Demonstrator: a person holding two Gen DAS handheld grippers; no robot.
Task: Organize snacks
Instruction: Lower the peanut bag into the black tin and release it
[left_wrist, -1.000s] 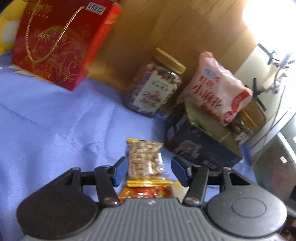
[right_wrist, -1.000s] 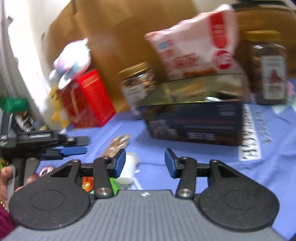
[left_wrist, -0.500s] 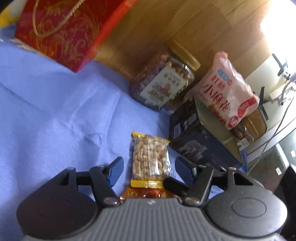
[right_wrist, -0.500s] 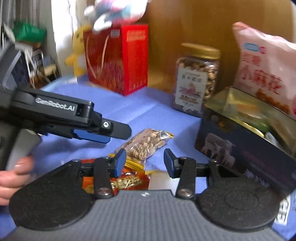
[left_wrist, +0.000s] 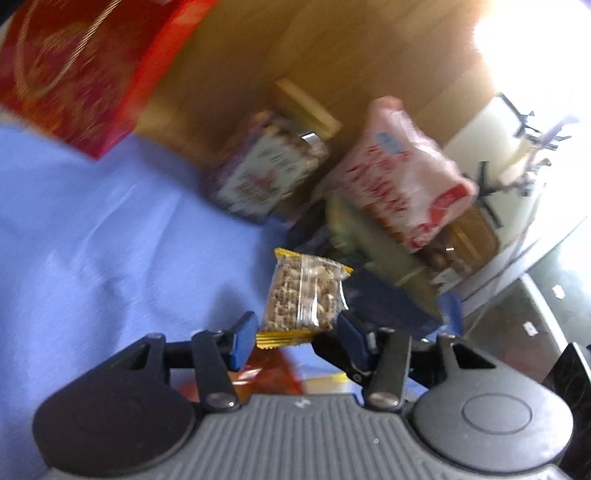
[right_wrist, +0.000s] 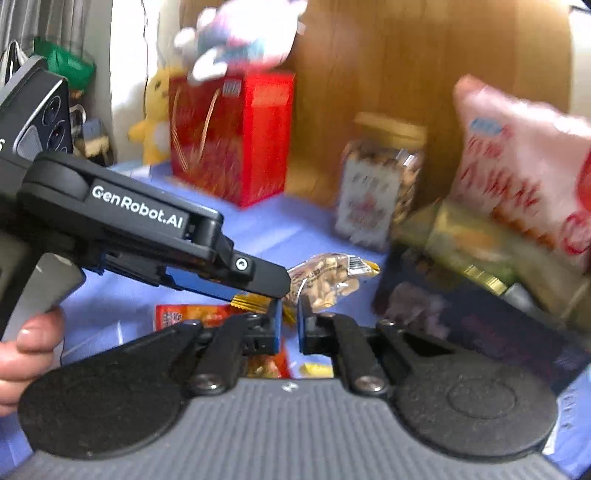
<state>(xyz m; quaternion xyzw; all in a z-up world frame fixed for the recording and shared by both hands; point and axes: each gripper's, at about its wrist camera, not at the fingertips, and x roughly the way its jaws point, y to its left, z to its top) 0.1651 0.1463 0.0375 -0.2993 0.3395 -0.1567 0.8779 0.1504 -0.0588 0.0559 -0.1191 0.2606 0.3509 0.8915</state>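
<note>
Peanut packet (left_wrist: 303, 293) clamped in left gripper (left_wrist: 295, 334), lifted off blue cloth (left_wrist: 92, 240), right gripper (right_wrist: 290, 326) closing empty.

Daylight glare burns out the left wrist view at 2 o'clock; both fisheye views show motion-blurred, bowed backgrounds.

Two close wrist views angled down, sharing peanut packet (left_wrist: 303, 291) (right_wrist: 325, 275).
</note>
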